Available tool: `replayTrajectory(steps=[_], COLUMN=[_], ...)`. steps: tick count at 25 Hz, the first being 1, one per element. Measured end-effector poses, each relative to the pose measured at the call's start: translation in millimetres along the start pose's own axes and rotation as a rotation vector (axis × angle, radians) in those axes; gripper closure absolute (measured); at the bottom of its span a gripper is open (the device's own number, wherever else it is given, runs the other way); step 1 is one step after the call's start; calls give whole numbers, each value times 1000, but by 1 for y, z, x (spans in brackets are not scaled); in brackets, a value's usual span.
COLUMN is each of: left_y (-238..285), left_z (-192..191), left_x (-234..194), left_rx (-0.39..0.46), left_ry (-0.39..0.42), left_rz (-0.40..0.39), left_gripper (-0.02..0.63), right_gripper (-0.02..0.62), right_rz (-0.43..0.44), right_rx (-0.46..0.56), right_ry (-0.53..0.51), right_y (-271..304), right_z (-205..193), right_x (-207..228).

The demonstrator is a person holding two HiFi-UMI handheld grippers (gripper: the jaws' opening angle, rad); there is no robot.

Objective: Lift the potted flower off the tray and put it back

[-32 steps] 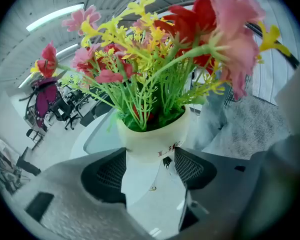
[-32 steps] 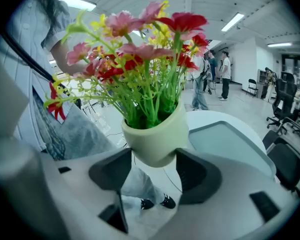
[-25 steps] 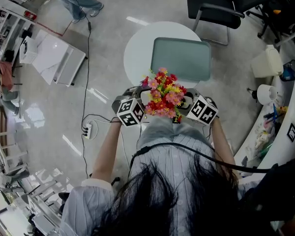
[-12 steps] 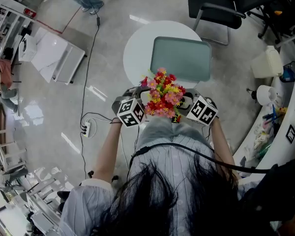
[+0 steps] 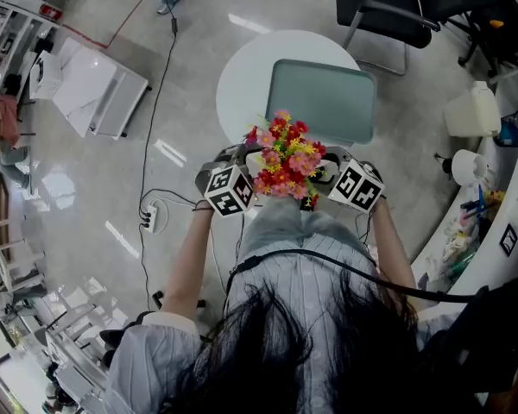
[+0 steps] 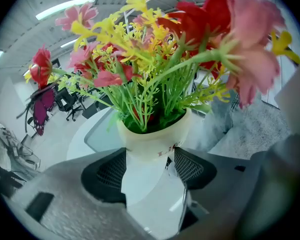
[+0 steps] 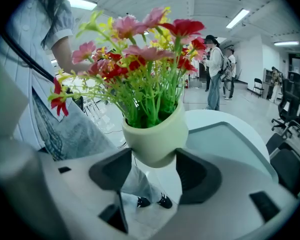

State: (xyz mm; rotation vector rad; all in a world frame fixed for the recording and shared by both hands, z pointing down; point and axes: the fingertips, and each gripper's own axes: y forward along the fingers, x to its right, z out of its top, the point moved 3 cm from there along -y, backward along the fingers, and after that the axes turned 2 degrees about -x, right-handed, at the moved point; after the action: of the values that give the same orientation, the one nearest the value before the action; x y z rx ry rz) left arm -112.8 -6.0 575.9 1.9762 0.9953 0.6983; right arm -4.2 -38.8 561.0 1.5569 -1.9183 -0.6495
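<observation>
The potted flower (image 5: pixel 285 158) is up in the air, off the tray (image 5: pixel 324 102). It hangs over the near edge of the round white desk (image 5: pixel 240 89). The left gripper (image 5: pixel 242 164) and the right gripper (image 5: pixel 326 176) hold the pot from each side, with the jaws squeezed on it. To put it back well, I think both hands should move together, hold the pot straight up, go down slowly onto the middle of the tray, and let go only when it stands.

Pale striped shirt (image 5: pixel 298 296), black cable (image 5: pixel 330 265), dark hair (image 5: pixel 281 365)
</observation>
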Motion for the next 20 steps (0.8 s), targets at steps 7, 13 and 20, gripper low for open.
replayTrajectory(steps=[7, 13, 20], left_y=[9, 23, 44], left_z=[3, 7, 10], left_x=[-32, -65, -99], left_rx=[7, 14, 17], left_ry=[-16, -23, -34], left_rz=[12, 10, -1], left_gripper=[293, 293, 293], right_gripper=[322, 322, 322], right_rz=[3, 9, 13], right_rx=[-25, -56, -85], right_ry=[-37, -40, -50], right_y=[4, 8, 13], right_z=[7, 8, 7], right_x=[36, 72, 112])
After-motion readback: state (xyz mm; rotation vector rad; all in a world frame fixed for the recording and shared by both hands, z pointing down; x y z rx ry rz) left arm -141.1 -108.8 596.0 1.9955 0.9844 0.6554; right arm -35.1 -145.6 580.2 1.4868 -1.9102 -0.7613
